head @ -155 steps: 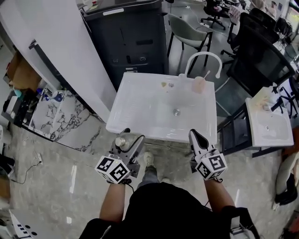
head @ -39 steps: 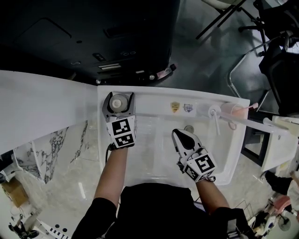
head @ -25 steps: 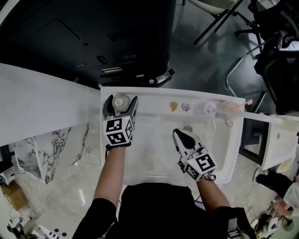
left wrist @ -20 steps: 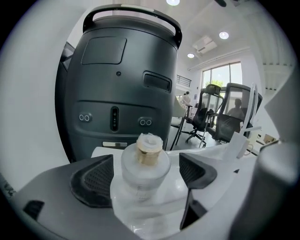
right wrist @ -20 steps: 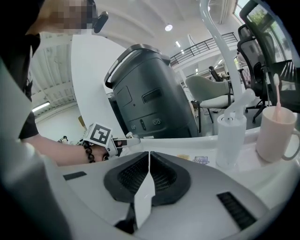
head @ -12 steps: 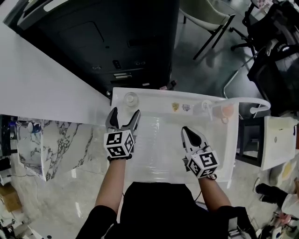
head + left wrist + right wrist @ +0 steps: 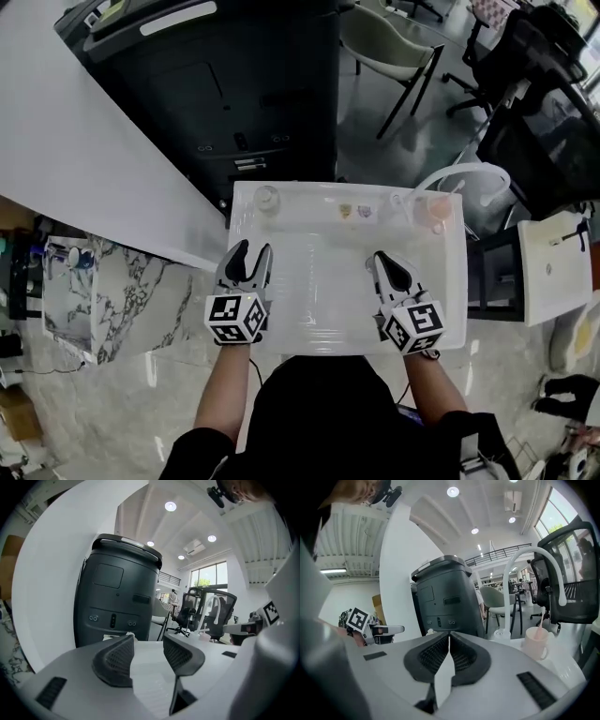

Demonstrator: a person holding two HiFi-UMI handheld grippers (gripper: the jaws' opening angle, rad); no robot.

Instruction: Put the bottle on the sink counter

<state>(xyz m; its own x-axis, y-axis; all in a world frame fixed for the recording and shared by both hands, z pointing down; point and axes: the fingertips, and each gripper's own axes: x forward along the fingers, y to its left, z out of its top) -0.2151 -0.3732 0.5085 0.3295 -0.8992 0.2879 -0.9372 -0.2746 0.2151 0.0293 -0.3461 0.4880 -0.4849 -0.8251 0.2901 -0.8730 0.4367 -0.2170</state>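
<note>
A curved white wall panel (image 7: 84, 159) and a tall dark grey machine (image 7: 253, 103) with rounded edges stand over glossy grey floor (image 7: 394, 131). In front lies the glossy white rectangular sink counter (image 7: 309, 197). A thin arched white faucet (image 7: 469, 173) and a pale pink mug (image 7: 437, 208) sit at its back right. The small round bottle (image 7: 267, 199) stands upright at the back left corner. The left gripper (image 7: 251, 251) hovers near it, its 2 ribbed jaws closing on nothing. The right gripper (image 7: 386, 262) is clenched and empty.

Bright overhead lighting, soft shadows, fisheye distortion, dark vignetted corners
</note>
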